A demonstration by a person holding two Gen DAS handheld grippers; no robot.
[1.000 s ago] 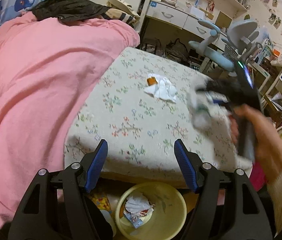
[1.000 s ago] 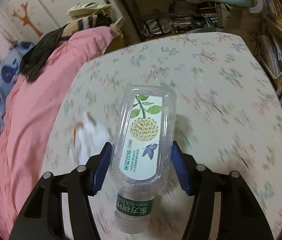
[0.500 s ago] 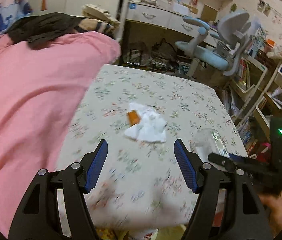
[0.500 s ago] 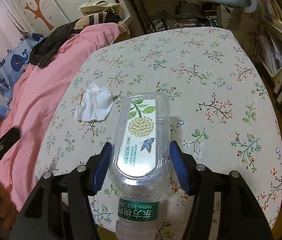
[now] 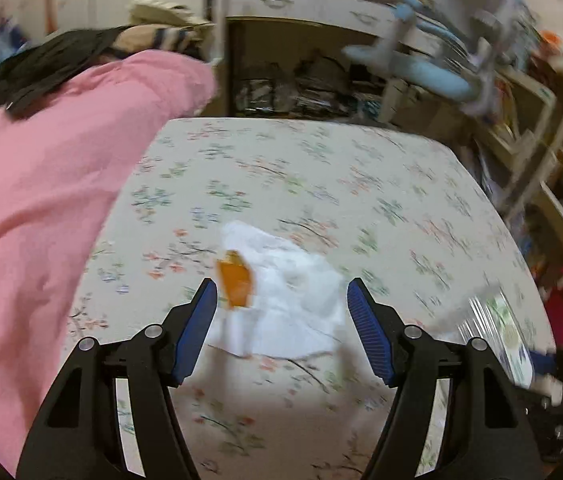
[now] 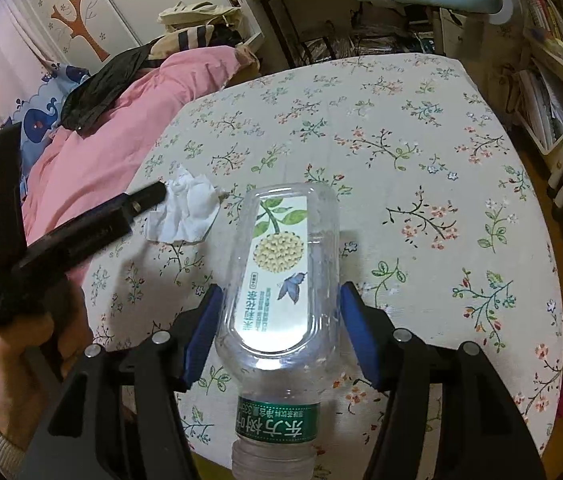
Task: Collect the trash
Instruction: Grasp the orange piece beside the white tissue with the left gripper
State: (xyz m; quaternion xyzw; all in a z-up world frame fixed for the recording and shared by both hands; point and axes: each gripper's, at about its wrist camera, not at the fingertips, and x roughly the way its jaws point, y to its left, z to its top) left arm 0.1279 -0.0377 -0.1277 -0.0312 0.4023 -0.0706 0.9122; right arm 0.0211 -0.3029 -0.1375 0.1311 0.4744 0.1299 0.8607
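The tissue (image 5: pixel 281 312) lies crumpled on the floral table (image 5: pixel 321 184), directly ahead of your left gripper (image 5: pixel 281 320) and framed between its blue pads (image 5: pixel 195 328). An orange scrap (image 5: pixel 235 282) sits on the tissue's near-left edge, just ahead of the left pad. The jaws stand released and empty, wide enough to straddle the wad; they point steeply down at it, which suits a pinch from above. The left view is smeared, so whether the pads already touch the paper cannot be told; in the right view the tip of a left finger (image 6: pixel 141 200) lies at the tissue's edge.

Your right gripper (image 6: pixel 279 332) grasps the bottle (image 6: pixel 281 280) across its body, cap end toward the camera, base pointing away over the table. Both pads press the clear walls, so the bottle is carried, not resting. It is held to the right of the tissue and near the table's front edge, presumably so it stays clear of the left gripper's reach.

Beyond the tissue, to the far left, the pink quilt (image 5: pixel 61 184) borders the table. A chair (image 5: pixel 421 68) stands well beyond the table's far edge, and shelves (image 6: pixel 553 80) stand to the far right.

Judged stage: one item secured, the second about to be pinched.
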